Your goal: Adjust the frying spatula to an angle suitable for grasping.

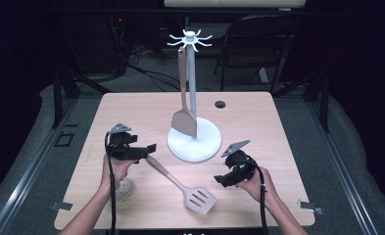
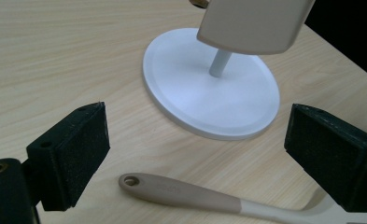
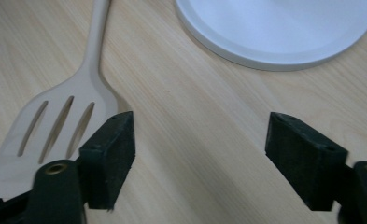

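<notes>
Slotted spatula [image 1: 182, 187] flat on the light wood surface [image 1: 131, 110], blade toward the near edge, handle running up-left toward the left gripper [image 1: 148, 149]. Handle two-tone: tan at the end with a hanging hole, paler toward the blade. Faint embossed mark on the tan part in the left gripper view, too small to read. No other writing legible anywhere.

Left gripper [image 2: 195, 149] spread wide, pads clear of everything; handle end [image 2: 181, 192] lying on the surface between and just below the jaws, not pinched. Right gripper [image 3: 197, 163] also apart, nothing but bare surface between the jaws; slotted blade [image 3: 55, 126] just beside its left jaw, contact there not determinable.

White stand [image 1: 194, 142] behind the spatula: round base, upright pole, hooked crown on top. Solid turner [image 1: 184, 117] hanging from one hook, blade low over the base. Small pale perforated object [image 1: 124, 188] on the surface beside the left hand, identity unclear.
</notes>
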`<state>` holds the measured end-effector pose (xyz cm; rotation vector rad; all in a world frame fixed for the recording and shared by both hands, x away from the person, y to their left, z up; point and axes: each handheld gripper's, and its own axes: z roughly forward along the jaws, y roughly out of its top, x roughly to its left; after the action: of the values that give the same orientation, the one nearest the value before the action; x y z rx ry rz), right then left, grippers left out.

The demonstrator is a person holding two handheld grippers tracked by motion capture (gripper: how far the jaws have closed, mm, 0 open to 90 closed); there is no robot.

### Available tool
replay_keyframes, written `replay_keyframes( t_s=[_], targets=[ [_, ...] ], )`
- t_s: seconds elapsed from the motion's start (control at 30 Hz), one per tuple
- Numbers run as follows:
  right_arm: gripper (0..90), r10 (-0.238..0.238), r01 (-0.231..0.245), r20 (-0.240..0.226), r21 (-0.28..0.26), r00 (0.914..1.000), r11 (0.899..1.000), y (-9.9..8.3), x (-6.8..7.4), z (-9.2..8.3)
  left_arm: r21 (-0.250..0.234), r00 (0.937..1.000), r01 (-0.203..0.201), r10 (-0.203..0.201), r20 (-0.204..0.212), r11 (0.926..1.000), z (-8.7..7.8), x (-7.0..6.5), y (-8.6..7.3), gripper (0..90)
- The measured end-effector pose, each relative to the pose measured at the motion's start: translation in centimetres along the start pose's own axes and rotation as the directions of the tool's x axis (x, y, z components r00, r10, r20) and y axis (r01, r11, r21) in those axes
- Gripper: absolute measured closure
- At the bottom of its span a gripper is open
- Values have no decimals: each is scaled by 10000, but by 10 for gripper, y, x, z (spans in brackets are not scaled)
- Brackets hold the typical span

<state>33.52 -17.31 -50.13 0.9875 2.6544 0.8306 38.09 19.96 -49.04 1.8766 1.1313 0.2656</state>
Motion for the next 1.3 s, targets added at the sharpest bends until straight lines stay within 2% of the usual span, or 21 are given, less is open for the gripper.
replay_keyframes(
  t_s=[0.03, 0.1, 0.13, 0.17, 0.2, 0.23, 0.3, 0.37, 0.43, 0.47, 0.57, 0.63, 0.7, 0.73, 0.87, 0.93, 1.0, 1.13, 1.2, 1.23, 1.3],
  targets=[
    [264, 0, 0, 0, 0, 10000, 10000, 0, 0, 0, 0, 10000, 0, 0, 0, 10000, 0, 0, 0, 68],
    [400, -97, 96, -247, -47, 9996, 9999, 1, 6, 0, 116, 10000, 14, -14, -28, 9999, 2, 0, -1, 65],
    [400, -97, 96, -247, -47, 9996, 9999, 1, 6, 0, 152, 10000, 52, -52, -60, 9999, 2, 0, -2, 65],
    [490, -266, 266, -367, -11, 9990, 9996, 3, 10, 0, 235, 9999, 46, -43, -105, 9997, 3, 1, -3, 56],
    [490, -266, 266, -367, -11, 9990, 9996, 3, 10, 0, 250, 9998, 84, -80, -165, 9997, 4, 0, -5, 56],
    [609, -441, 430, -489, -233, 9978, 9988, 5, 15, -2, 495, 9996, 75, -62, -268, 9987, 6, 1, -7, 46],
    [731, -608, 588, -713, -303, 9956, 9978, 7, 22, -2, 566, 9991, 158, -136, -396, 9983, 9, 0, -9, 38],
    [772, -743, 722, -819, -284, 9939, 9970, 7, 25, -2, 619, 9990, 201, -175, -416, 9979, 10, 0, -10, 36],
    [836, -887, 862, -1184, -261, 9890, 9959, 7, 33, 0, 700, 9988, 181, -148, -469, 9974, 11, -1, -11, 35],
    [864, -1067, 1062, -1537, -115, 9823, 9943, 6, 41, 1, 811, 9986, 193, -152, -506, 9965, 13, -2, -12, 33],
    [874, -1147, 1165, -1757, 0, 9777, 9932, 5, 50, 3, 893, 9982, 226, -174, -582, 9958, 14, -3, -13, 31],
    [886, -1258, 1311, -2063, 124, 9704, 9913, 6, 61, 8, 1054, 9979, 276, -212, -613, 9940, 16, -4, -15, 32],
    [890, -1449, 1600, -2149, 545, 9658, 9856, 6, 67, 12, 1131, 9975, 342, -269, -653, 9930, 17, -5, -17, 35],
    [891, -1359, 1524, -2285, 563, 9640, 9867, 4, 69, 15, 1140, 9973, 325, -246, -693, 9929, 17, -6, -18, 38],
    [900, -1182, 1481, -2414, 1096, 9632, 9829, -2, 73, 22, 1102, 9963, 309, -217, -836, 9934, 17, -10, -21, 54],
    [900, -1073, 1388, -2455, 1150, 9634, 9836, -3, 73, 24, 1237, 9961, 296, -190, -862, 9919, 19, -11, -22, 54],
    [900, -1132, 1513, -2326, 1531, 9660, 9766, -4, 74, 30, 1487, 9959, 297, -166, -884, 9884, 23, -14, -26, 61],
    [900, -808, 1254, -2466, 1707, 9657, 9773, -8, 76, 41, 1718, 9966, 262, -123, -812, 9848, 30, -18, -29, 69],
    [900, -1060, 1589, -2289, 2268, 9677, 9609, -11, 79, 53, 1857, 9969, 145, 0, -782, 9825, 36, -23, -31, 73],
    [900, -811, 1330, -2399, 2084, 9674, 9690, -12, 80, 54, 1904, 9970, 108, 40, -776, 9817, 37, -24, -32, 76],
    [900, -919, 1441, -2305, 2209, 9687, 9646, -11, 80, 53, 1938, 9970, 76, 74, -766, 9810, 39, -25, -32, 81]
  ],
)
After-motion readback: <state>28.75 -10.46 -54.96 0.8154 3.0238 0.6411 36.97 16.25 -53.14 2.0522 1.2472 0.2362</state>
